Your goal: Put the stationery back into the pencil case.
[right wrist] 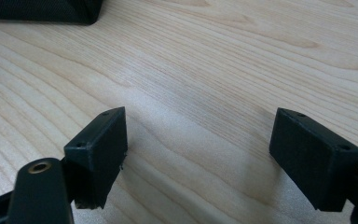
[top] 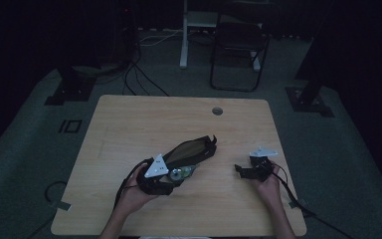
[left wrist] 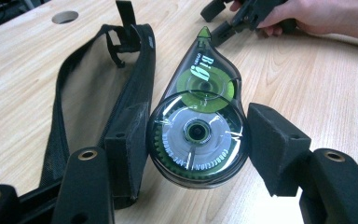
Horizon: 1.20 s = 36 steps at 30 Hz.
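Note:
A green and clear correction tape dispenser (left wrist: 198, 135) lies flat between the black pads of my left gripper (left wrist: 199, 142), which is shut on its round body. Its pointed tip faces away from me. In the high view the dispenser (top: 181, 173) shows just ahead of my left gripper (top: 175, 175), at the near end of a black pouch (top: 191, 149). The pouch (left wrist: 98, 88) lies open on the wooden table, right beside the dispenser. My right gripper (right wrist: 200, 140) stands open over bare wood with nothing between its pads, low at the table's right (top: 243, 172).
The wooden table (top: 129, 124) has a round cable hole (top: 217, 110) near its far edge. A folding chair (top: 238, 45) and cables stand on the floor beyond. The person's right hand with its gripper (left wrist: 247, 16) rests past the dispenser's tip.

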{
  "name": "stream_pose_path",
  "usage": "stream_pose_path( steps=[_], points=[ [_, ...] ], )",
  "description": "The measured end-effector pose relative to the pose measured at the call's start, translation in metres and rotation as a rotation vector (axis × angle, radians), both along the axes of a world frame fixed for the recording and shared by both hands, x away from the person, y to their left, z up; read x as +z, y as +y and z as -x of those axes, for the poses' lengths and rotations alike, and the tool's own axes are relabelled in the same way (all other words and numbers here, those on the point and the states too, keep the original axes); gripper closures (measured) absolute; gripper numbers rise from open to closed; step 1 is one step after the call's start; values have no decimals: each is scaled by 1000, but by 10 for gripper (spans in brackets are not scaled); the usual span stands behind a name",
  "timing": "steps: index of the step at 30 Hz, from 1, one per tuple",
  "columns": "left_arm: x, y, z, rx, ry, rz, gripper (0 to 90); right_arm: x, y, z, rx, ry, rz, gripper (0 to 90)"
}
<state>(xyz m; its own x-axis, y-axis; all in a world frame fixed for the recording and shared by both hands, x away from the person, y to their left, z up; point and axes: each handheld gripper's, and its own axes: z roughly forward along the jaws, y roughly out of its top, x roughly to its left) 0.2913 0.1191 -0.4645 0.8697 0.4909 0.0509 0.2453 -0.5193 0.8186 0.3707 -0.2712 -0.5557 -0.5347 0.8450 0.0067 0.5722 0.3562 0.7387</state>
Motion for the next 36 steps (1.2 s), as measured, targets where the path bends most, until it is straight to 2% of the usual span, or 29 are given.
stream_pose_path(
  steps=[25, 36],
  points=[
    [15, 2, -13, 21, -25, 16, 415, 0, 0, 0, 0, 0, 0, 190],
    [18, 2, -19, 30, -21, 26, 415, 0, 0, 0, 0, 0, 0, 190]
  ],
)
